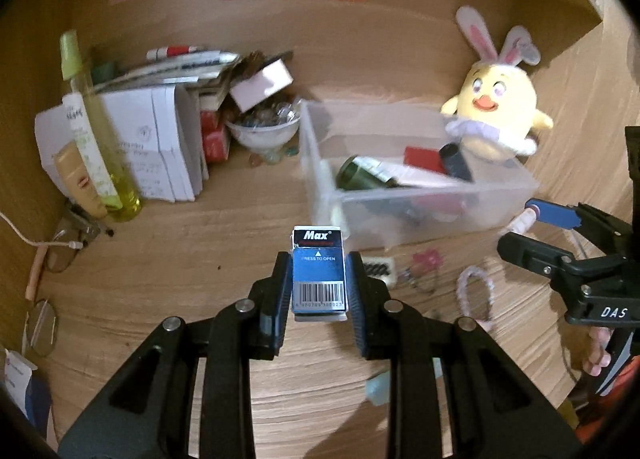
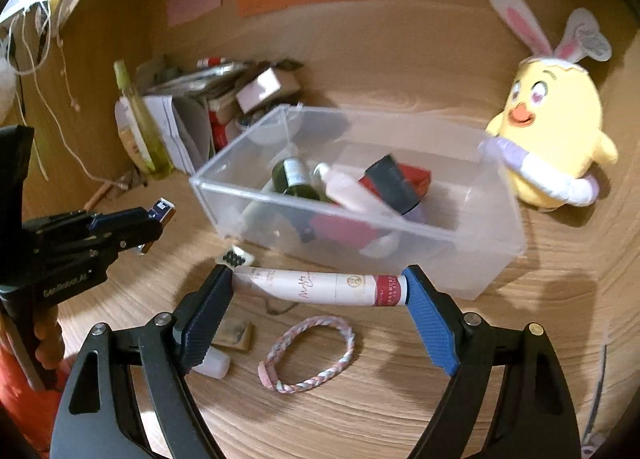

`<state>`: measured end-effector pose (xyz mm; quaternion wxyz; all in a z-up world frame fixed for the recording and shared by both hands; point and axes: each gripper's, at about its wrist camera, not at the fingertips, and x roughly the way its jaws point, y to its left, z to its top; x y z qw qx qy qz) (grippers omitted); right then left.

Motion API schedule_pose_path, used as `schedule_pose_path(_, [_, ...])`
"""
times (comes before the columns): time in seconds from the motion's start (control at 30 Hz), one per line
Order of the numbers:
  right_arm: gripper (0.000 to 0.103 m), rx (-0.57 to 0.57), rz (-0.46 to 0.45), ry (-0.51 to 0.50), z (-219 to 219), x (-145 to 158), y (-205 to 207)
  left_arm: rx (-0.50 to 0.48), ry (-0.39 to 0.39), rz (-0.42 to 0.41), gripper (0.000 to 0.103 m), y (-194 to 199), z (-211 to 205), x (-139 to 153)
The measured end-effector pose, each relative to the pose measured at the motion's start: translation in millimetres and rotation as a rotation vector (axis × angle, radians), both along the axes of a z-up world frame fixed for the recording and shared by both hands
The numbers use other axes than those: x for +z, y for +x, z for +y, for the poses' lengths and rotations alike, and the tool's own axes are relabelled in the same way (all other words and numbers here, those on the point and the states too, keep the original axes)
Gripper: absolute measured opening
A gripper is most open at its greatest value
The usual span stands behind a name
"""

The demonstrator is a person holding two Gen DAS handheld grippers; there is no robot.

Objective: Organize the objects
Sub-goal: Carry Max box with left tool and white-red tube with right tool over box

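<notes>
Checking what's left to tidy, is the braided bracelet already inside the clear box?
No, the braided bracelet lies on the wooden desk in front of the clear box.

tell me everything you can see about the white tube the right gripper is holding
The white tube is a slim plastic-looking cosmetic tube with script lettering, a round logo and a red patterned band near its right end. It lies crosswise, roughly level, clamped end to end between the right gripper's fingers, just in front of the clear bin, above the wooden desk and a braided bracelet.
</notes>
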<state>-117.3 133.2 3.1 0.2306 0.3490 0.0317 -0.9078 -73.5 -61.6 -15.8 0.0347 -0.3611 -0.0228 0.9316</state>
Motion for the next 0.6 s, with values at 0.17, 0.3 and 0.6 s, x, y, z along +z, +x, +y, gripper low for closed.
schedule_pose_path(0.17, [0.084, -0.029, 0.043, -0.02, 15, 14, 2, -0.011, 0.017, 0.04, 0.027, 0, 10, 14])
schedule_pose_path(0.3, [0.083, -0.052, 0.072, -0.035, 25, 24, 0, -0.019, 0.029, 0.07, 0.027, -1, 17, 25])
schedule_pose_path(0.6, [0.084, -0.086, 0.14, -0.047, 42, 45, -9, -0.025, 0.062, 0.153, 0.027, -8, 28, 52])
